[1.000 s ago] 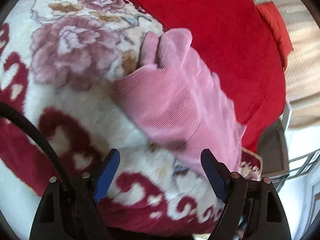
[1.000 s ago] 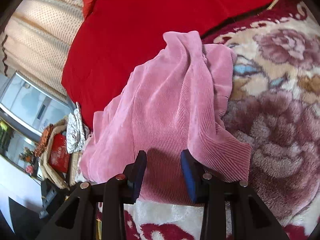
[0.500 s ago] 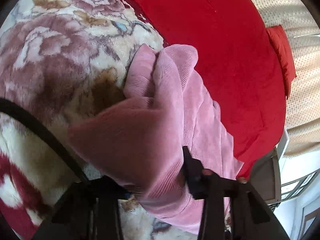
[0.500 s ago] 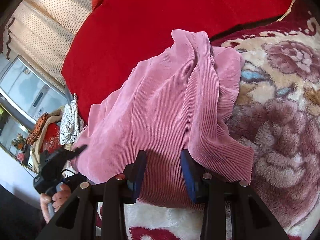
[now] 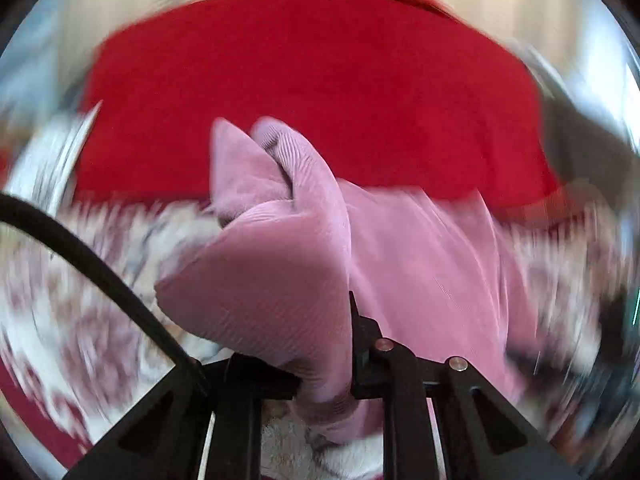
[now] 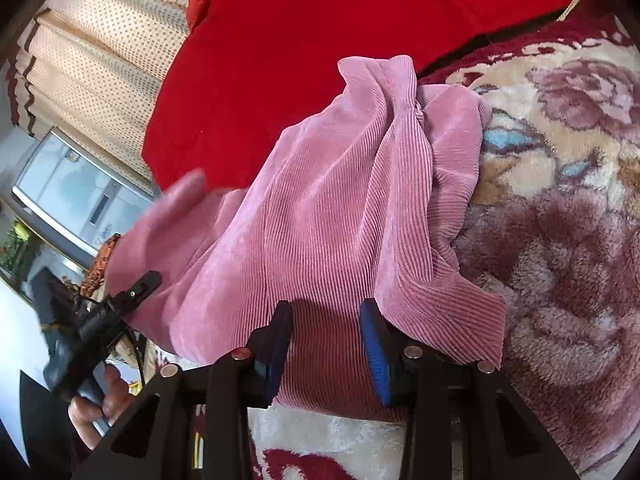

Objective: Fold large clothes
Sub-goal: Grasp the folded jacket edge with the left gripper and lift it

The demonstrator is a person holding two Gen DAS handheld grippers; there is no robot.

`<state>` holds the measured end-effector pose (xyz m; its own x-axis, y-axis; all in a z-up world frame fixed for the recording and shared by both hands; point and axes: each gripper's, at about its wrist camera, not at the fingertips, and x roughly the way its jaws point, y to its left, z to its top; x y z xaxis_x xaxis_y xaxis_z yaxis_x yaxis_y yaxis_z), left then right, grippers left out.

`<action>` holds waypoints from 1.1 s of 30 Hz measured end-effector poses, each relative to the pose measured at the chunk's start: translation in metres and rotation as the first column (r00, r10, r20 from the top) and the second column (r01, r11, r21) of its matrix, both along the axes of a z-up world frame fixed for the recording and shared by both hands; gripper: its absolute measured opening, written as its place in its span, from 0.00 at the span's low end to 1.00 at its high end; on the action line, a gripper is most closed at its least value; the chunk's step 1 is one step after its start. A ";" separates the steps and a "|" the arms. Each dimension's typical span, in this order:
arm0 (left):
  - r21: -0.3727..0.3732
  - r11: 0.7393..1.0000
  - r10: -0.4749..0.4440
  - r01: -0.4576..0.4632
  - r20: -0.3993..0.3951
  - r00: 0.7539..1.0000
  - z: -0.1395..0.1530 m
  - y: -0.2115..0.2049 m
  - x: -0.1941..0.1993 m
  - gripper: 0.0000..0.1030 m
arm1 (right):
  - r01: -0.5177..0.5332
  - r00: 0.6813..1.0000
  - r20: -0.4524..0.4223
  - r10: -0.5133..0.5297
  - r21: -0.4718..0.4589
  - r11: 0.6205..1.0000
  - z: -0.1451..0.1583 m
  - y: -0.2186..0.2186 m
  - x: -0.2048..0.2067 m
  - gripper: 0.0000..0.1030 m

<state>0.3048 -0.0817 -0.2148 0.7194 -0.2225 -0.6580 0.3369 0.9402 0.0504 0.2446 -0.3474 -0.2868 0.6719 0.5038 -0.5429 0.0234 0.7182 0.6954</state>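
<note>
At the bottom of the left wrist view, the left gripper (image 5: pixel 324 376) is closing on a bunched fold of the pink corduroy garment (image 5: pixel 280 276), cloth pinched between its jaws and rising toward the centre of the frame. To carry this fold well, I would keep the pinch firm, lift the edge clear of the floral plush blanket (image 5: pixel 80 312), and lay it flat across the rest rather than dragging.

At the bottom centre of the right wrist view, the right gripper (image 6: pixel 328 354) stands partly parted over the pink corduroy garment (image 6: pixel 332 216), ribbed cloth lying between its blue pads (image 6: pixel 374 352); whether they pinch it I cannot tell. At lower left a hand (image 6: pixel 96 404) holds the other tool. Farther off, the garment spreads over the red quilt (image 6: pixel 320 20).

No container is clearly visible.
</note>
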 end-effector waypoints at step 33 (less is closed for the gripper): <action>-0.359 0.933 -0.025 0.011 -0.032 0.999 -0.013 0.124 -0.011 0.56 | -0.166 0.983 -0.052 0.174 0.126 0.978 0.010 0.071 0.130 0.15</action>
<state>0.2935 0.0425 -0.2283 0.6905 -0.4615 -0.5571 0.3494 0.8870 -0.3018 0.3748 -0.2766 -0.2771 0.5372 0.6720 -0.5097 -0.0456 0.6266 0.7780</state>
